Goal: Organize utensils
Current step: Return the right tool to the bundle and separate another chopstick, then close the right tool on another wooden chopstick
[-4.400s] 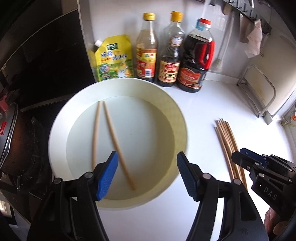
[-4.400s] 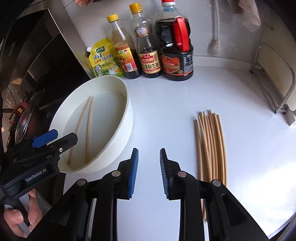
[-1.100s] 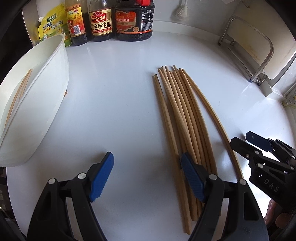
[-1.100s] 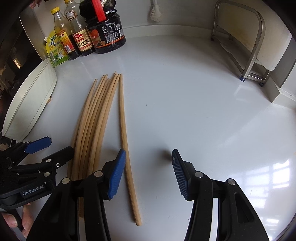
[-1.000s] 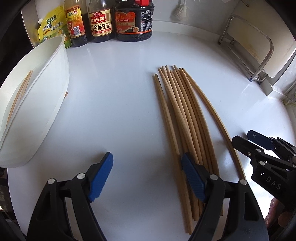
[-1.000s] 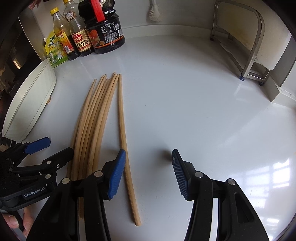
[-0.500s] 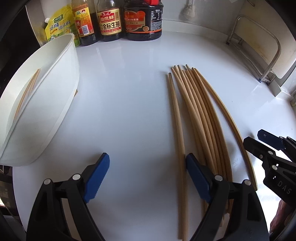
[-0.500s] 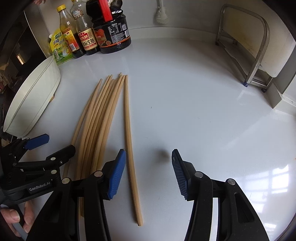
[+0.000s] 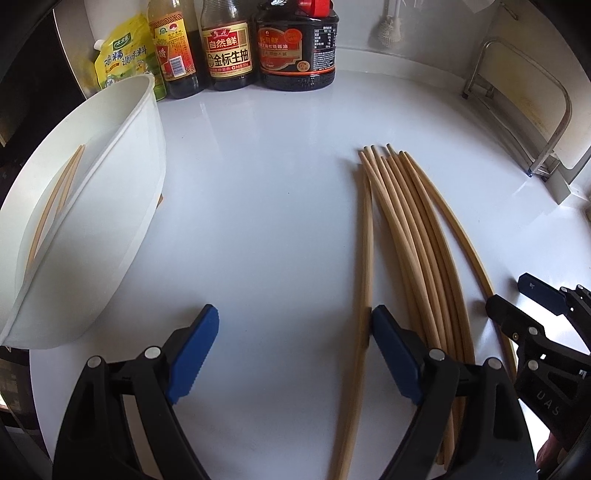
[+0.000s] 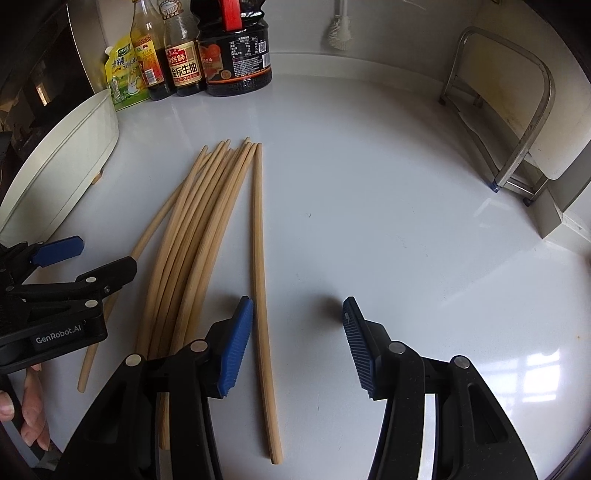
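Note:
Several wooden chopsticks lie in a bundle on the white counter. My left gripper is open low over the counter; the leftmost chopstick runs between its jaws, close to the right pad. My right gripper is open too, and the rightmost chopstick passes between its jaws beside the left pad, which does not press it. Each gripper shows in the other's view: the right gripper and the left gripper. A white bowl at the left holds two chopsticks.
Sauce bottles and a yellow pouch line the back wall. A metal rack stands at the right, a brush hangs on the wall, and a dark stove area lies left of the bowl.
My left gripper came from over the bowl to the bundle. In the last second its jaws widened slightly, and the leftmost chopstick now lies apart from the bundle. My right gripper barely moved.

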